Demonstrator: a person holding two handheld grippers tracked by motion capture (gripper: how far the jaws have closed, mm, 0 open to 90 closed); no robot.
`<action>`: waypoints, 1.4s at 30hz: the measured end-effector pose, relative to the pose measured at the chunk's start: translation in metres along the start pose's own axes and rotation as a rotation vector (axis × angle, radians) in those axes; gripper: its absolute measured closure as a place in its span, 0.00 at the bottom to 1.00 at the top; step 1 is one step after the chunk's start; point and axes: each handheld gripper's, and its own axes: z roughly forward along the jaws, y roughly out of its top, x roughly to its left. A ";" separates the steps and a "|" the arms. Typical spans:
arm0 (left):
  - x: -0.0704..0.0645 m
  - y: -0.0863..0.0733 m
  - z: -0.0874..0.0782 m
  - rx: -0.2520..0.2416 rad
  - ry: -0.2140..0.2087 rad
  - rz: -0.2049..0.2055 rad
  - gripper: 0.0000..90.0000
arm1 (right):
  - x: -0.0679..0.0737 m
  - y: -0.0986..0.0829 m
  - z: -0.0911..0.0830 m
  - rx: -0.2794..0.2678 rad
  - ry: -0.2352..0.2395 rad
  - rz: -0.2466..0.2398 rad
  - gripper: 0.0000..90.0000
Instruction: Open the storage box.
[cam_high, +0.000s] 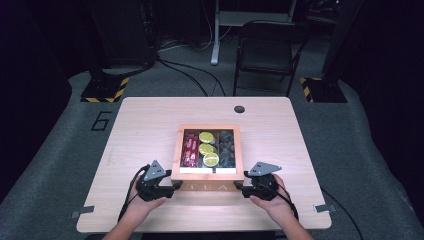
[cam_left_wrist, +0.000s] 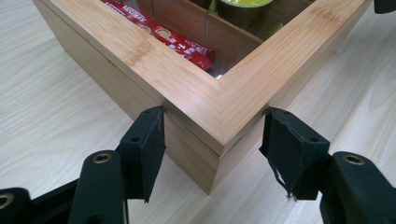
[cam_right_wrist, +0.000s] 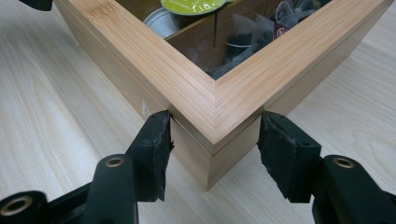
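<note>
A wooden tea box with a framed see-through lid stands in the middle of the table. Inside lie red packets, green-topped capsules and dark tea bags. My left gripper is at the box's near left corner. Its pads press both sides of that corner at the lid seam. My right gripper holds the near right corner the same way, with a pad against the wood. Red packets and a green capsule show through the lid.
The light wooden table has a round cable hole at its far edge. A black folding chair stands beyond it. Stand bases with yellow-black tape sit on the grey floor.
</note>
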 end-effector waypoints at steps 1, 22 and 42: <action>0.000 0.000 0.000 -0.002 -0.002 -0.004 0.44 | 0.001 0.000 0.000 0.000 -0.004 0.009 0.49; 0.001 0.009 -0.006 -0.064 0.009 -0.023 0.44 | 0.001 0.009 -0.006 -0.057 -0.034 0.008 0.50; 0.003 0.025 -0.014 -0.102 0.063 -0.003 0.45 | -0.005 0.025 -0.016 -0.095 -0.029 0.046 0.52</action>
